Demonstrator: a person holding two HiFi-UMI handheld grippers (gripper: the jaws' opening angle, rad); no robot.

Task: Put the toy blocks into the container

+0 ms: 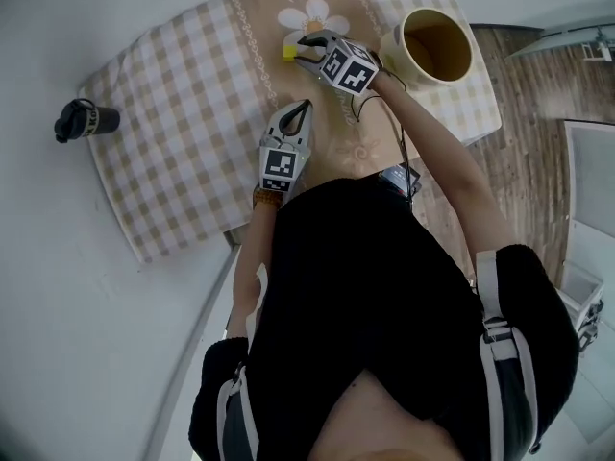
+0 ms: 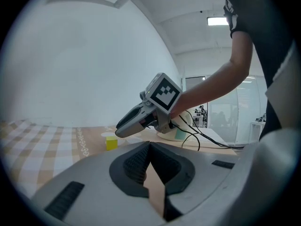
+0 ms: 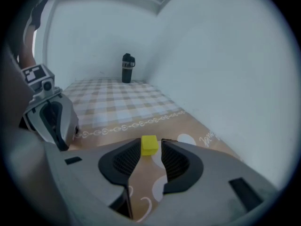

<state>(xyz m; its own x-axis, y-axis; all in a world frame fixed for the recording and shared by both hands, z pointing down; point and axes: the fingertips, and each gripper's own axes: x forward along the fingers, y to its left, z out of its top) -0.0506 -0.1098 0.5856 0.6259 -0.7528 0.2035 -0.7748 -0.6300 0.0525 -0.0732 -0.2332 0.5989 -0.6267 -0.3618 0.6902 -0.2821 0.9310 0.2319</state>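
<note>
My right gripper has its jaws open, tips either side of the yellow block, not clamped on it. The block sits on the checked desk. My left gripper has its jaws closed, empty. The cream container stands near the block, to its right in the head view.

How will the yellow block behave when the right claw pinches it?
The yellow block looks rigid, with flat faces, so it probably won't roll. Being small, it's likely light and may skid on the tablecloth if nudged off-centre.
</note>
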